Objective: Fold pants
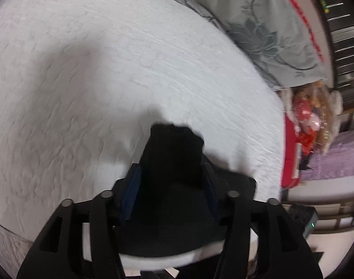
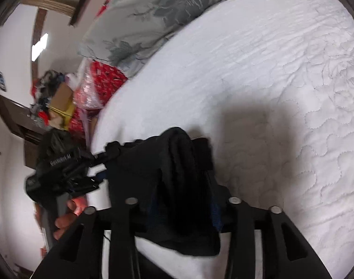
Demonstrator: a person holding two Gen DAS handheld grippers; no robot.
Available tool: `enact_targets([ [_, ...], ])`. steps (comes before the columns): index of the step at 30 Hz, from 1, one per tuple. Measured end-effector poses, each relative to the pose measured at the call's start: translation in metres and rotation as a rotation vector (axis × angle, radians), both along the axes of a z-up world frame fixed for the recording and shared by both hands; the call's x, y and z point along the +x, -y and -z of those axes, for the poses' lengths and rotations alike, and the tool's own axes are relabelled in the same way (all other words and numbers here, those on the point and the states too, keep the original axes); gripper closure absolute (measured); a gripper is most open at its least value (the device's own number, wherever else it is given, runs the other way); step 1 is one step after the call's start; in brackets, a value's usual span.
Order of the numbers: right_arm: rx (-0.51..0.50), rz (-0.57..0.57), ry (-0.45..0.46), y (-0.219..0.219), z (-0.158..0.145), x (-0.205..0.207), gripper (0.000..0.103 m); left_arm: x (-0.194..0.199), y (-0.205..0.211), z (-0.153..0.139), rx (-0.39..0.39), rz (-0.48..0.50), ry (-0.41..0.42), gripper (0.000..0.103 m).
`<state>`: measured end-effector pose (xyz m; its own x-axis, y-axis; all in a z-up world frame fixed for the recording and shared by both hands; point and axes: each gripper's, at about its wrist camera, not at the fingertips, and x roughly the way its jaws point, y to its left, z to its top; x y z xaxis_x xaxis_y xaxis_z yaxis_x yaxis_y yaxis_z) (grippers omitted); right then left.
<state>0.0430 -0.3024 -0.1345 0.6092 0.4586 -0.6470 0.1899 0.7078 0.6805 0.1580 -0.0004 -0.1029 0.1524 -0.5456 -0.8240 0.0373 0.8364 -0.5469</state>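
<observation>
Left wrist view first: your biggest thing is the white quilted bed [image 1: 130, 69], which fills most of both views, with a grey floral pillow [image 1: 258, 23] lying along its far edge and a heap of red bags and packages [image 2: 100, 81] just off the side. On the near edge of the bed sit the black pants [image 1: 174, 181], bunched into a thick dark bundle. In this view the pants rise up between the fingers of your left gripper [image 1: 170, 174], filling the gap from one blue pad to the other, so the jaws stand about half apart, closed on the cloth. From the right wrist view, the same pants [image 2: 174, 186] hang in heavy folds between the fingers of your right gripper [image 2: 179, 181], again packed from side to side, jaws at a middling width and gripping the fabric. Over at the left of that view you can see your left gripper [image 2: 111, 153] reaching into the far end of the bundle, with your hand [image 2: 65, 218] on its handle below.
</observation>
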Motion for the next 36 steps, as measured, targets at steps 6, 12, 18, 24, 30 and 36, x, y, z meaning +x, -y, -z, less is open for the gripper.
enact_targets([
  [6, -0.020, -0.019, 0.021, -0.010, -0.005, -0.018, 0.044, -0.049, -0.014, 0.025, -0.004, -0.043, -0.009, 0.037],
  [12, -0.196, -0.060, -0.050, -0.022, 0.012, -0.028, 0.047, -0.059, -0.002, 0.019, 0.102, 0.024, 0.070, 0.039],
  [18, -0.116, -0.015, 0.030, -0.010, -0.021, -0.013, 0.029, -0.025, -0.004, -0.012, 0.058, -0.016, 0.125, 0.038],
  [24, -0.141, 0.017, 0.004, -0.014, -0.012, 0.023, 0.067, 0.011, 0.027, 0.001, 0.177, -0.009, 0.110, 0.038],
  [30, -0.115, 0.049, -0.069, 0.003, 0.007, 0.031, 0.057, 0.019, 0.030, 0.012, 0.143, -0.003, 0.036, 0.038],
  [36, 0.035, -0.003, -0.040, 0.017, 0.007, 0.002, 0.025, -0.012, 0.002, 0.006, 0.058, 0.048, 0.076, 0.038],
])
